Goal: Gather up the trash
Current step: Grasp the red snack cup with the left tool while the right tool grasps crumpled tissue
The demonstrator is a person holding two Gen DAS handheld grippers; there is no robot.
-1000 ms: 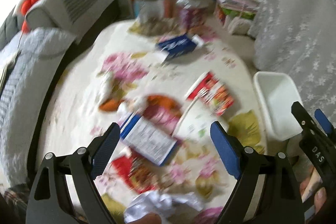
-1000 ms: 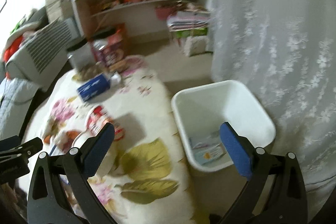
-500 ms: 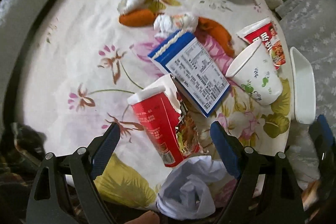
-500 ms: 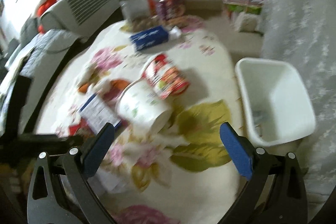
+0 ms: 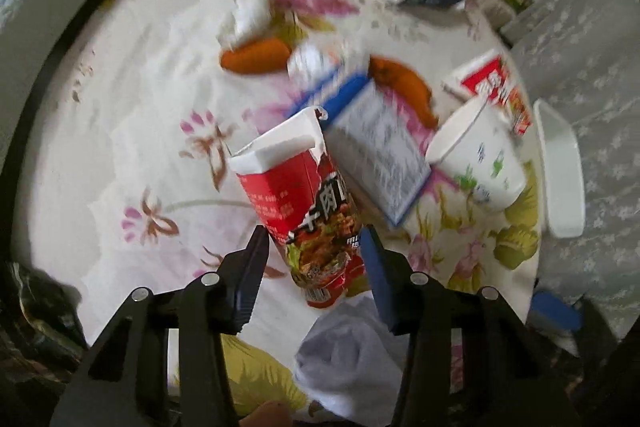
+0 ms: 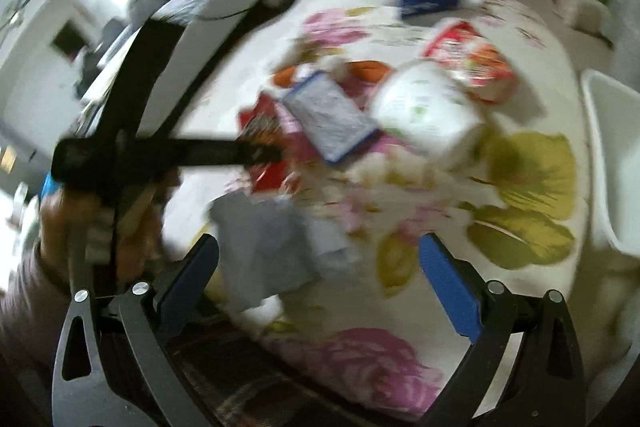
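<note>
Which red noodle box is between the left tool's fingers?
The torn-open red box near the table's front edge, sitting between the left tool fingers. The other red box lies far off behind the white cup.

Blurred trash (image 6: 332,115) — floral tablecloth (image 6: 520,187)

Motion blur smears the blue-edged box's (image 5: 376,147) printed text illegible.
</note>
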